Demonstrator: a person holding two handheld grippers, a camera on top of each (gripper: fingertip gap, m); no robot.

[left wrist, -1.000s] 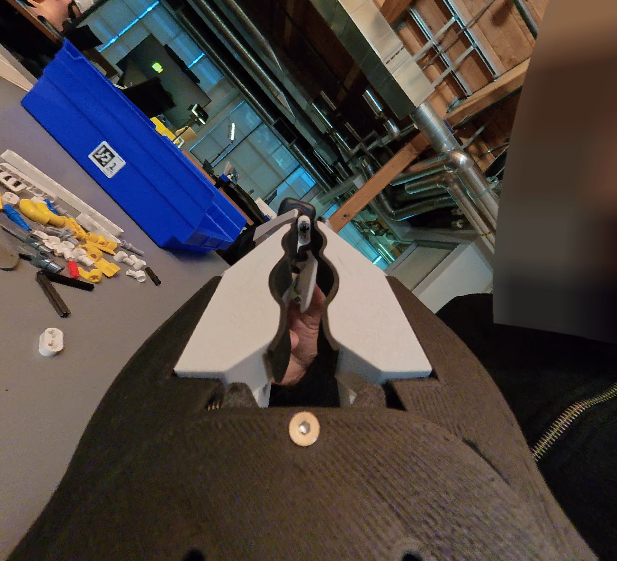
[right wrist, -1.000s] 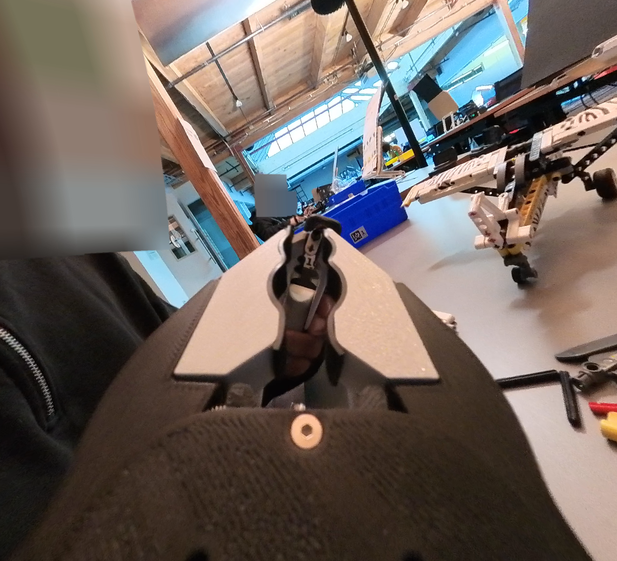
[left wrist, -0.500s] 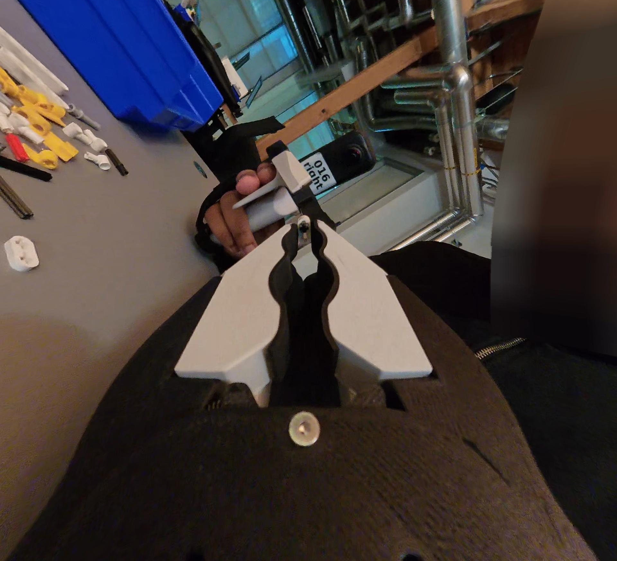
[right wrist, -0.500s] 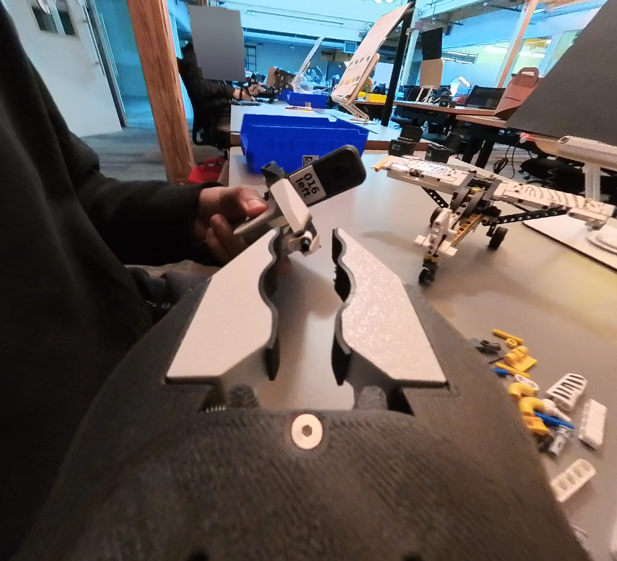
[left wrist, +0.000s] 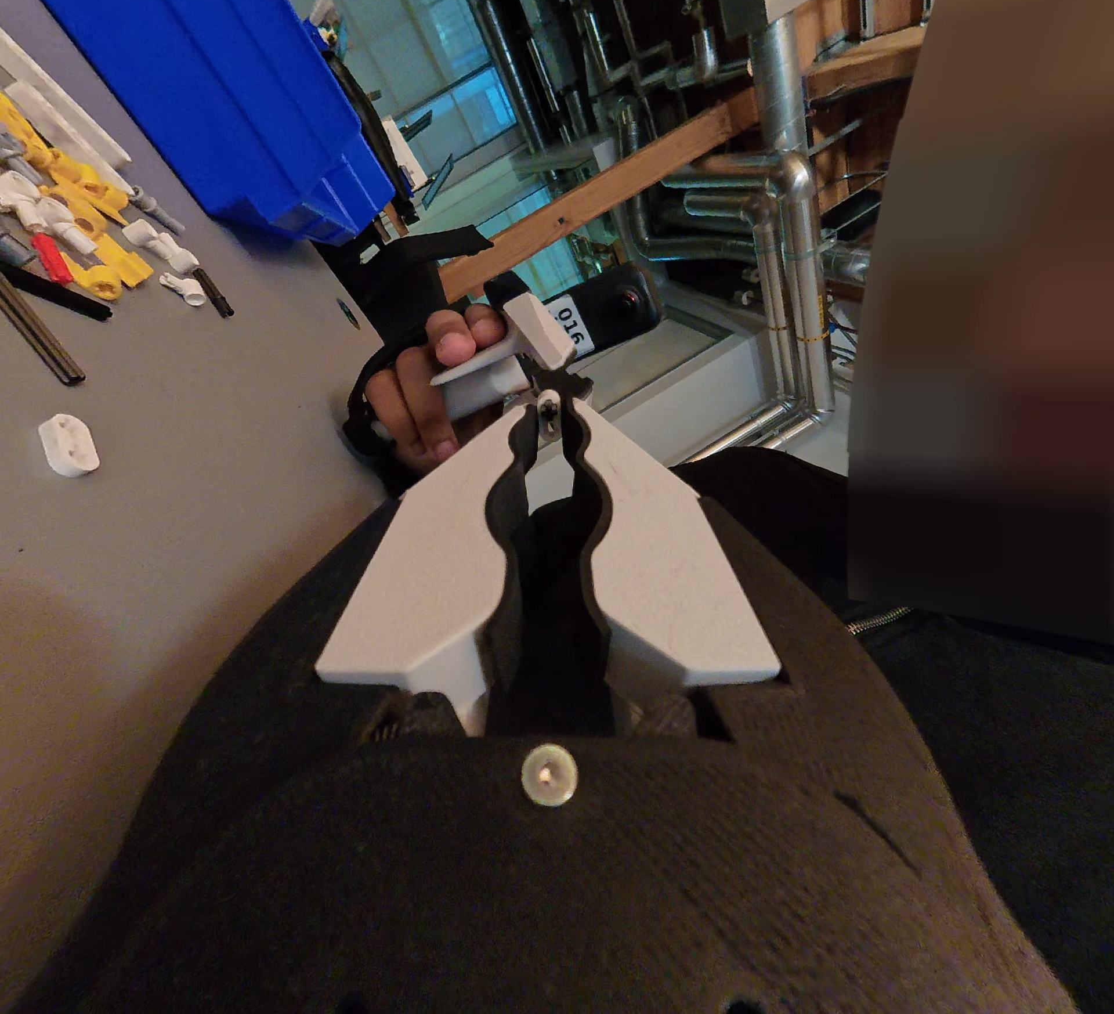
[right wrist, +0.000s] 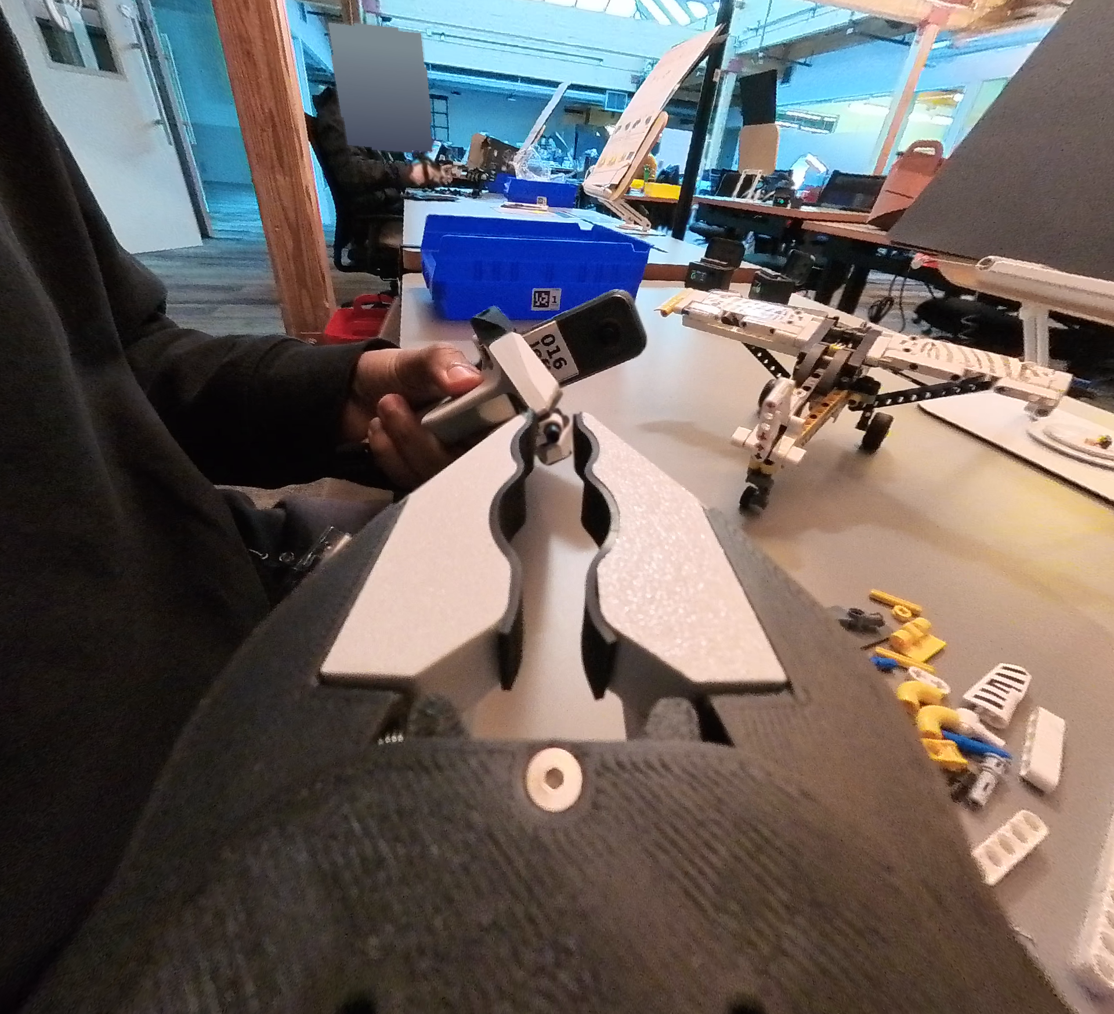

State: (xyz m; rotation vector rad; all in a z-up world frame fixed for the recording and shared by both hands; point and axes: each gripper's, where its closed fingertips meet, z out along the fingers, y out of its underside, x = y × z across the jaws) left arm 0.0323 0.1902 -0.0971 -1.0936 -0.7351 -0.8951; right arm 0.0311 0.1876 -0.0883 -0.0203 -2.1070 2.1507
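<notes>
**Left wrist view.** The left gripper (left wrist: 550, 411) was clamped on a small white piece (left wrist: 550, 421) with a black pin through it, pinched at the very tips. The right gripper (left wrist: 557, 382), carried in a hand (left wrist: 416, 400), met the same piece from the far side, above the edge of the desk (left wrist: 181, 502). Judged from its look, the piece was light, rigid moulded plastic with smooth, fairly slippery faces. The flat sides offered the best hold. The pin end should stay clear of the pads. A blue bin (left wrist: 211, 50), a spread of loose parts (left wrist: 78, 237) and a lone white link (left wrist: 69, 444) lay well apart to the left.

**Right wrist view.** The white piece (right wrist: 553, 442) stood between the fingertips of the right gripper (right wrist: 551, 430), which were drawn close about it. Whether both pads pressed on it could not be told. The piece was held in the air near the person's body, over the near desk edge. Open desk lay ahead. A model aircraft (right wrist: 844, 358) stood to the right, and more loose parts (right wrist: 940, 713) lay near the right edge. Room for movement was best forward and upward.
</notes>
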